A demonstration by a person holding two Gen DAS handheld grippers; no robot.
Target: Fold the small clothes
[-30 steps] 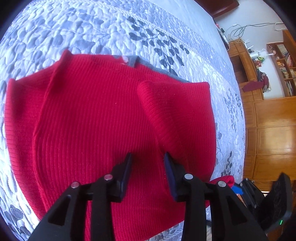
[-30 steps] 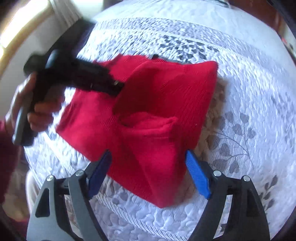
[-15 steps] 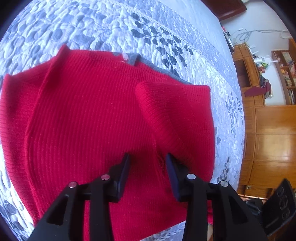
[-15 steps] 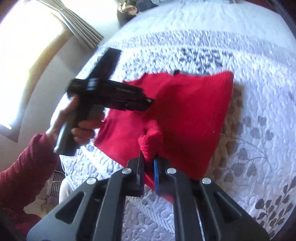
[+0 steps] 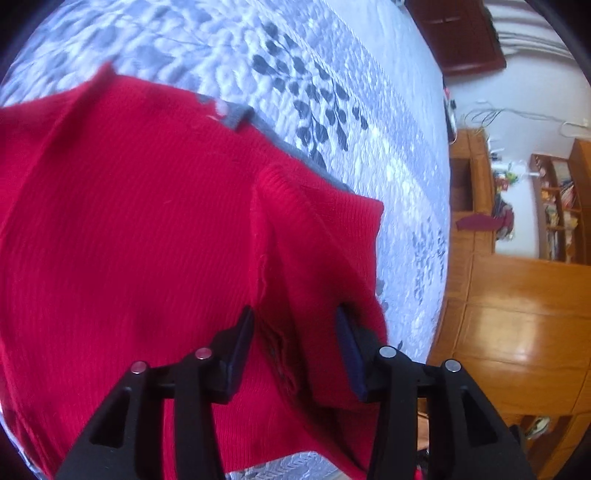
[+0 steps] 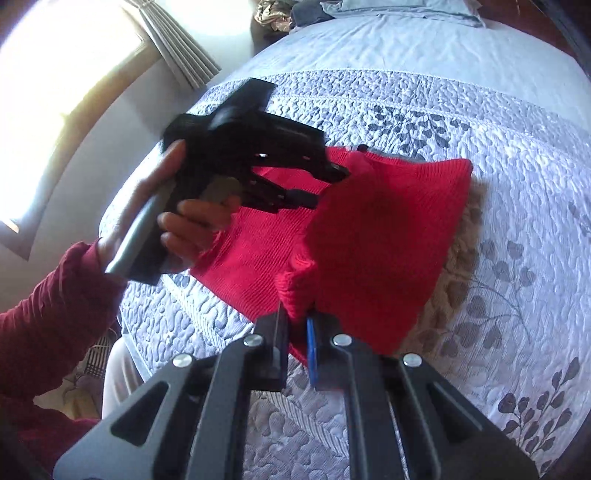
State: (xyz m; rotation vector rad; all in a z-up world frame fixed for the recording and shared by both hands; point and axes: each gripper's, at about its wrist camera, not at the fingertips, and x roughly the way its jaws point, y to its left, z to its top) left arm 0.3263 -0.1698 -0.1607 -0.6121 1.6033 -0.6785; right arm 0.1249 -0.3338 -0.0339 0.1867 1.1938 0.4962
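A small red knit sweater (image 5: 129,240) with a grey collar (image 5: 236,114) lies on a quilted bedspread (image 5: 332,74). My left gripper (image 5: 295,328) is open just above the sweater, its fingers either side of a raised fold of red knit (image 5: 288,258). In the right wrist view the left gripper (image 6: 325,184) hovers over the sweater's far left part, held by a hand. My right gripper (image 6: 295,317) is shut on a bunched near edge of the sweater (image 6: 369,240) and lifts it off the bed.
The bedspread (image 6: 498,147) spreads wide to the right and far side. Wooden cabinets and shelves (image 5: 517,295) stand beyond the bed's edge. A window with a curtain (image 6: 177,48) is at the left, and folded clothes (image 6: 369,7) lie at the bed's far end.
My right gripper closed on the sweater's near edge and has lifted it higher. My left gripper moved forward over the sweater, staying open around the raised fold.
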